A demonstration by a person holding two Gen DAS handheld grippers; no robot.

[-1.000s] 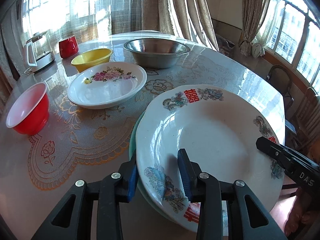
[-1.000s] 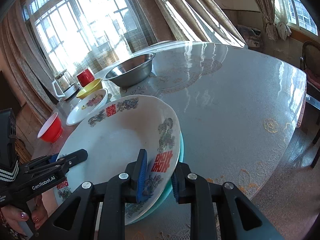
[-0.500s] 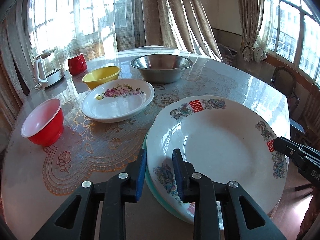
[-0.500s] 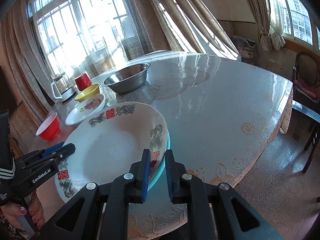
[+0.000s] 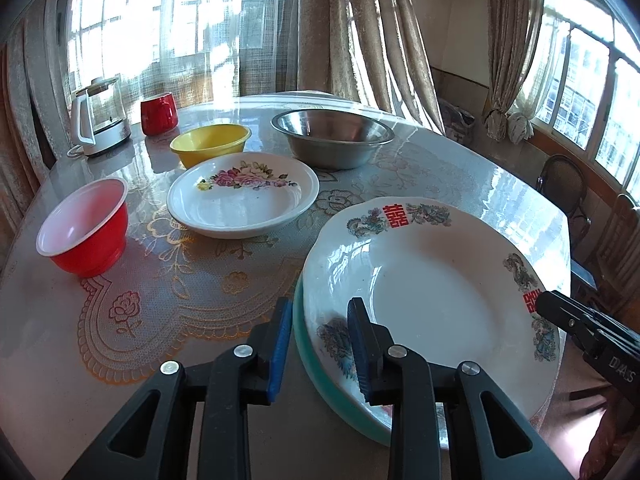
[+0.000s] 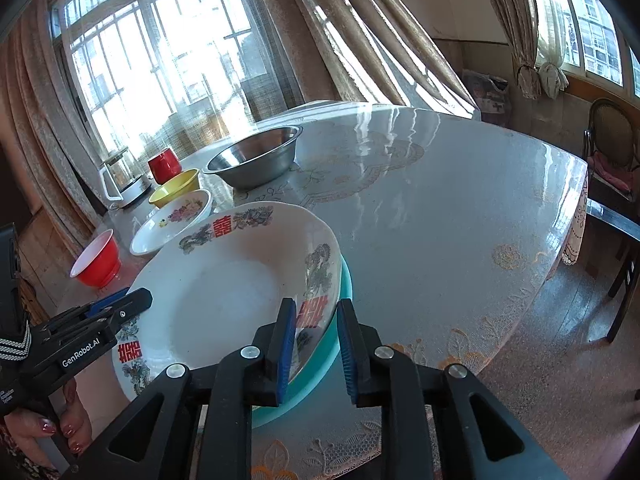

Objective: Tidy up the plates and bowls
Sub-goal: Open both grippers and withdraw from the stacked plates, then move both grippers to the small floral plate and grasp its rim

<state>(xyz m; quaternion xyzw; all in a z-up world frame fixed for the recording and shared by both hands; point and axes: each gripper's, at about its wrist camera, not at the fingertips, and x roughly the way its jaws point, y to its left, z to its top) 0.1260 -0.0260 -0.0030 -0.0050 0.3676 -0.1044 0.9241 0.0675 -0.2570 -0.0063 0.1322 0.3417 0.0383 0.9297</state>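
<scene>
Round table point(image 5: 120, 360) under a lace cloth and glossy clear cover, curtained windows behind.

Item 1: large white plate point(image 5: 432, 300) with red characters and bird motifs, stacked on a teal plate point(image 5: 312, 364) at the near table edge.
Item 2: left gripper point(image 5: 318, 344), jaws opening, straddling the near-left rim of both stacked plates; pads not visibly pressing.
Item 3: right gripper point(image 6: 316, 344), jaws opening, straddling the stack's right rim, gaps showing beside the pads.
Item 4: floral plate point(image 5: 244, 196), behind the stack, apart from it.
Item 5: red bowl point(image 5: 86, 226), far left.
Item 6: yellow bowl point(image 5: 210, 144), just behind the floral plate.
Item 7: steel bowl point(image 5: 332, 136), right of the yellow bowl.
Item 8: red mug point(image 5: 159, 113) beside a glass kettle point(image 5: 100, 116), rear left.
</scene>
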